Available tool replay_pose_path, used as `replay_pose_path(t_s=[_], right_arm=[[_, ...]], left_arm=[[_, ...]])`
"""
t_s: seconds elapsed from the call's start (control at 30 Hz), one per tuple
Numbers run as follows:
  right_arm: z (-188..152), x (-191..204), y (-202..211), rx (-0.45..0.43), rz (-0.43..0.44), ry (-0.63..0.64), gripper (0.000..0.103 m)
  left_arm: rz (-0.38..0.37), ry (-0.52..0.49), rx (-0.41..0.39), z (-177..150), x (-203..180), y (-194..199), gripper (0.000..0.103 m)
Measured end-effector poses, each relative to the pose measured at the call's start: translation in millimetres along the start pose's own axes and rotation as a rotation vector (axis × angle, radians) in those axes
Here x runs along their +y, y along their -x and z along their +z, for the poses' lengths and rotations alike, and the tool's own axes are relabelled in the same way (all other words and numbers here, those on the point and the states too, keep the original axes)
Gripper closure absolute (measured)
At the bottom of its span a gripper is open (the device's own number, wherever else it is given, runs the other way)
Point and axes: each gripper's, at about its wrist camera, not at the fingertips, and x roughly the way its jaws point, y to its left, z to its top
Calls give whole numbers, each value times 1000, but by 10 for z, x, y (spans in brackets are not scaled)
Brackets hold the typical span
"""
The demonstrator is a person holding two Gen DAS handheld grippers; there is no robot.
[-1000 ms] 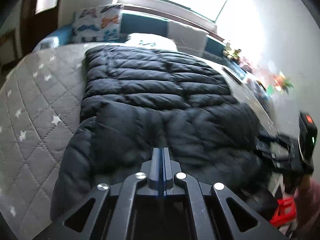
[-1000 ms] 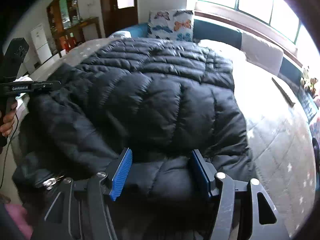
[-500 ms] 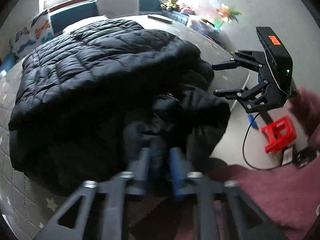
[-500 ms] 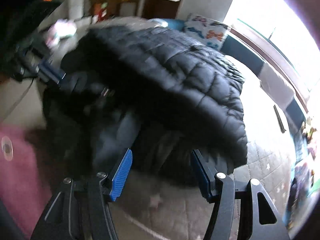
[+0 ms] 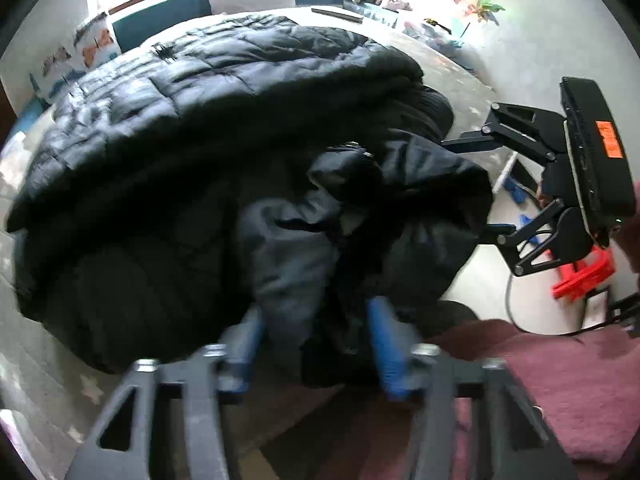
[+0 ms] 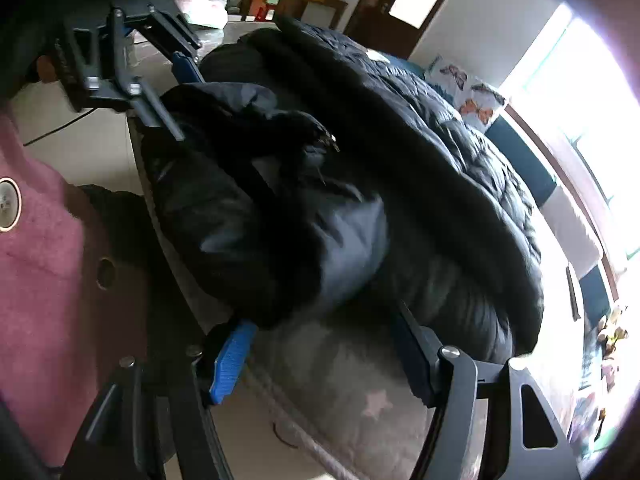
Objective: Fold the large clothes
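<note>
A large black quilted down coat [image 5: 192,128] lies spread over the grey star-quilted bed [image 5: 48,364], with its bunched hood and collar end [image 5: 352,208] hanging at the near bed edge. My left gripper [image 5: 316,348] is open, blue pads either side of the bunched fabric. My right gripper [image 6: 320,360] is open around the same bunched end [image 6: 256,240], its pads apart from it. Each gripper shows in the other's view: the right one [image 5: 480,188] and the left one [image 6: 168,92], both open beside the coat.
Butterfly pillows [image 5: 80,56] and cushions line the far side under the bright window. A red stool [image 5: 580,276] and cables lie on the floor at right. The person's pink fleece sleeve [image 6: 36,248] is close. A door and shelves [image 6: 404,4] stand beyond the bed.
My left gripper has opened from shut and dropped to the coat's bunched near end. Both grippers swung down to the bed edge and now flank that bunch.
</note>
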Motion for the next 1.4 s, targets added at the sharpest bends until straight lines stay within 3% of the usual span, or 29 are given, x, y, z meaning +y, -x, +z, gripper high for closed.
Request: replay_pose_path(t_s=[0.03,0.07,0.2,0.3,0.33,0.37,0.43,0.5,0.6,0.67,0.73,0.83,1.03,1.23,1.3,1.33,1.4], right_arm=[[28,9,3,-13,-5,6,30],[53,4,7,-25,-6,8,30],[188,-67,7,-82,-4,-1,30],[264,-96,-34,-74,10,-18,33],[303,-128,-51,-63,8,-40,53],[324,-162,-55,-61,26,-63,64],[377,-269,-26,-52,51,-135,73],[437,-388,60,-69,59,-186,75],[541,-559,206,-105,66,-259,77],[614,-674,277,-129,68,-298,78],[670,-753,311,-148,65,-325,79],[738,-856,347,-178,65,-360,79],[799,-980,326,-200,64,-396,79],[772,-991,379,-219,63,-436,80],[769,-982,385,-227,63,-443,81],[757,-958,392,-230,61,-445,81],[749,-911,420,-236,56,-443,82]], left_arm=[[4,0,-4,8,9,20,79],[-17,19,-17,35,55,76,84],[-43,39,-54,183,158,220,89],[-59,56,-90,283,227,364,89],[-74,62,-97,303,255,404,89],[-73,63,-98,309,282,428,88],[-69,60,-98,280,317,486,87],[-74,45,-109,196,348,575,85],[-49,26,-151,41,399,769,61],[5,9,-224,-99,435,981,20],[42,-13,-282,-266,467,1150,8],[77,-34,-287,-412,463,1179,7],[310,-127,-288,-487,377,900,7],[521,-298,-263,-471,316,419,7],[564,-343,-275,-518,285,331,20],[556,-353,-286,-542,287,332,36],[525,-328,-303,-556,311,374,49]])
